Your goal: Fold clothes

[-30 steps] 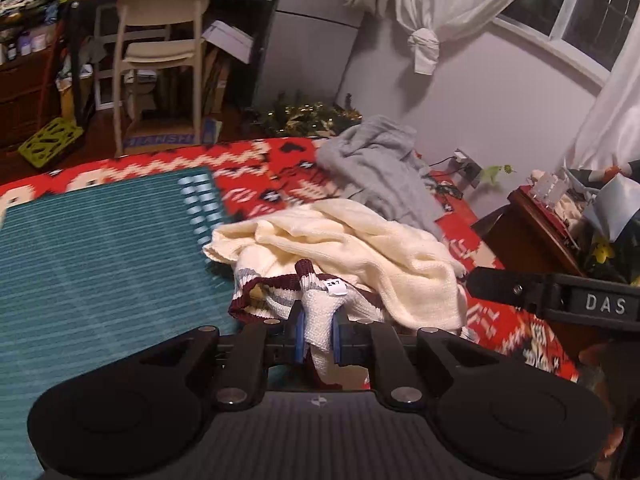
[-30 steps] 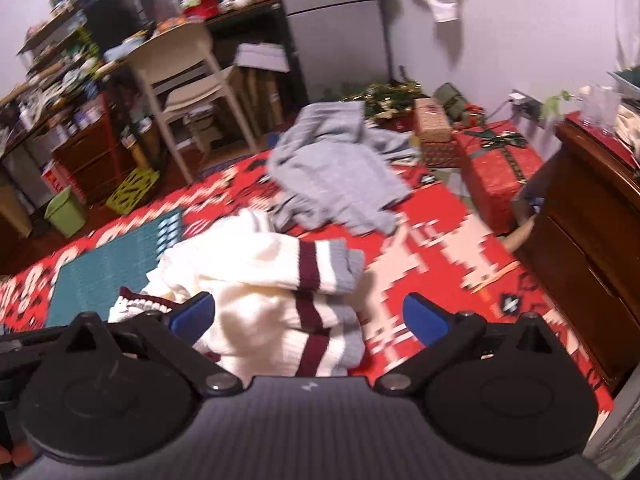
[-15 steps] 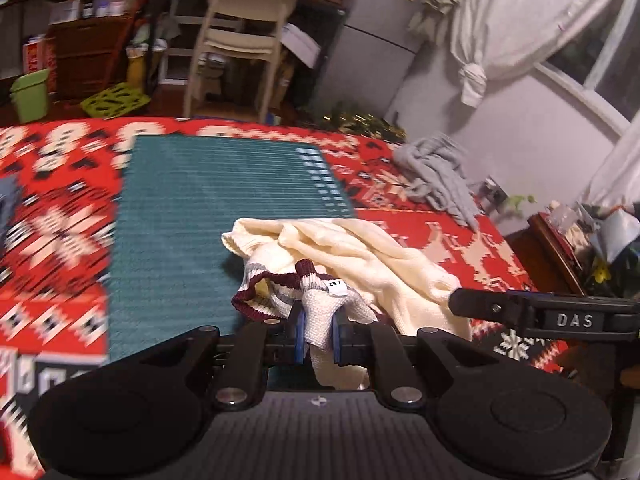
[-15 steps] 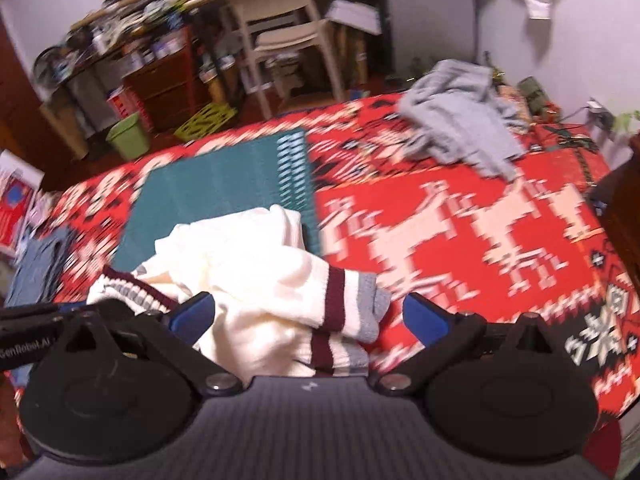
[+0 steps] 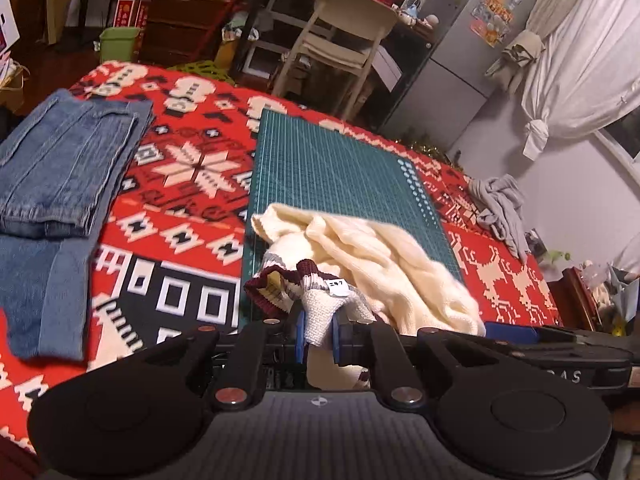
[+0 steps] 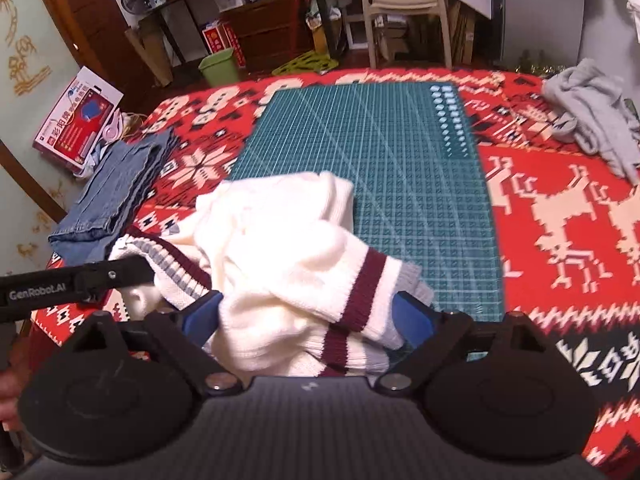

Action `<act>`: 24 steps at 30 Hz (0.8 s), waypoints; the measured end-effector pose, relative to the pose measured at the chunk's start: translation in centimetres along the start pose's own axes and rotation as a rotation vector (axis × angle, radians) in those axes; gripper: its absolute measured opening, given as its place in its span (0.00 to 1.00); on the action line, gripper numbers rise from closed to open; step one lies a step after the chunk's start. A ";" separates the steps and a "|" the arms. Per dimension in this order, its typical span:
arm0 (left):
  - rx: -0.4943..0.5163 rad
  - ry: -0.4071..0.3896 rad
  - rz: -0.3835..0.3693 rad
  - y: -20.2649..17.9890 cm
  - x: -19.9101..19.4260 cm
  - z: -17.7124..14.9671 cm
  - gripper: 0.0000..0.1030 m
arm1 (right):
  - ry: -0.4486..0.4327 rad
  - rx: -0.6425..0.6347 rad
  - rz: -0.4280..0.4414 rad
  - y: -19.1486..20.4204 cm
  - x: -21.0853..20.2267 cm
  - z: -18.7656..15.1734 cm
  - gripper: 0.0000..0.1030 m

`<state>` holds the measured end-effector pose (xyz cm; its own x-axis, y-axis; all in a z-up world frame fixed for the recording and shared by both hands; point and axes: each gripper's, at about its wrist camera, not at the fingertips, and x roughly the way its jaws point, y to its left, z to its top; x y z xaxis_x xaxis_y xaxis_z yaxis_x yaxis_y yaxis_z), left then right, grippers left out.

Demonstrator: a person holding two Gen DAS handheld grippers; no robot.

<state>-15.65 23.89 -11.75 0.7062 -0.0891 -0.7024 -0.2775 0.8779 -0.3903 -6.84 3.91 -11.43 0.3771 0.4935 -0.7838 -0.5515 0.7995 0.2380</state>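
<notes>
A crumpled cream knit sweater (image 5: pixel 380 256) with maroon and grey stripes lies on the near end of a green cutting mat (image 5: pixel 328 168). My left gripper (image 5: pixel 318 320) is shut on a bunch of its knit edge, next to a small white label. In the right wrist view the sweater (image 6: pixel 280 240) bulges between the wide jaws of my right gripper (image 6: pixel 306 312). Those jaws are closing, with the striped cuff (image 6: pixel 368 292) lying between the blue pads (image 6: pixel 412 312). I see no firm pinch there.
The mat (image 6: pixel 380 140) lies on a red patterned blanket (image 6: pixel 560 208). Folded jeans (image 5: pixel 60 168) are stacked at the left; a grey garment (image 5: pixel 500 208) is heaped at the far right. A chair (image 5: pixel 344 36), shelves and a green bin (image 6: pixel 218 66) stand beyond the blanket.
Both grippers have swung left, dragging the sweater off the red blanket onto the green mat. The folded jeans came into view. The right jaws have narrowed a little around the cuff.
</notes>
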 end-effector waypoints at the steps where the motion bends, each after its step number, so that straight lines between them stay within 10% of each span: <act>1: 0.000 0.005 0.005 0.1 0.1 -0.2 0.13 | 0.003 -0.010 -0.006 0.3 0.3 -0.1 0.89; 9: 0.010 0.032 0.034 -0.2 1.3 -1.0 0.15 | 0.010 -0.063 -0.055 1.5 2.5 -0.4 0.88; 18: -0.008 0.064 0.054 -0.2 2.1 -1.6 0.18 | -0.037 -0.022 -0.024 -0.8 1.0 0.2 0.45; 24: 0.012 0.021 0.090 -0.2 1.5 -1.4 0.12 | -0.099 0.087 -0.092 -4.5 -0.5 1.2 0.38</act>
<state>-15.42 22.94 -13.57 0.6650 -0.0194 -0.7466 -0.3310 0.8885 -0.3179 -3.67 0.49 -11.43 0.4968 0.4443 -0.7455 -0.4463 0.8675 0.2196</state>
